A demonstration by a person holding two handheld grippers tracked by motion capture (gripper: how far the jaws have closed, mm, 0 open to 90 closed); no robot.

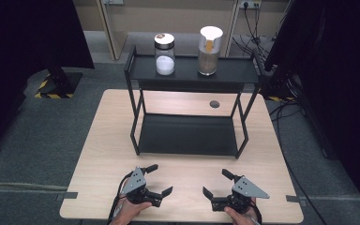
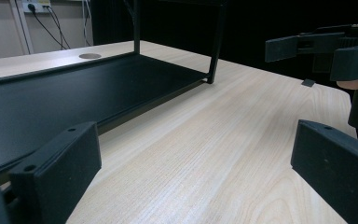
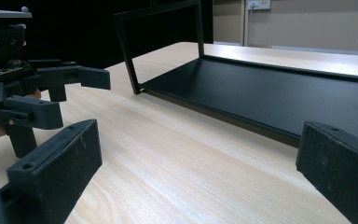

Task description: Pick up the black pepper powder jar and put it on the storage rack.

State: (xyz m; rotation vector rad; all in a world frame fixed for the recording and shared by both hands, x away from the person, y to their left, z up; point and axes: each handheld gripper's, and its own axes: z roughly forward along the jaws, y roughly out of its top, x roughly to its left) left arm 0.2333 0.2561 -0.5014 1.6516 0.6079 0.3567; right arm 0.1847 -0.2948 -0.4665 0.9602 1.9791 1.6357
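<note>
A black two-tier shelf rack (image 1: 190, 70) stands in the middle of the light wooden table (image 1: 108, 140). Two glass jars are on its top shelf: one with white powder and a dark lid (image 1: 164, 54), and one with brown contents and a white lid (image 1: 210, 50). The lower shelf (image 2: 74, 93) is bare. My left gripper (image 1: 161, 179) rests open near the table's front edge, with nothing between its jaws. My right gripper (image 1: 215, 182) sits open beside it, also holding nothing. The two grippers face each other. The right gripper (image 2: 317, 51) shows in the left gripper view and the left gripper (image 3: 37, 93) in the right gripper view.
A round cable hole (image 1: 214, 104) is set in the tabletop behind the rack. Dark curtains hang on both sides. Cables run on the floor at the right (image 1: 286, 110). Bare table lies between the rack's front and the grippers.
</note>
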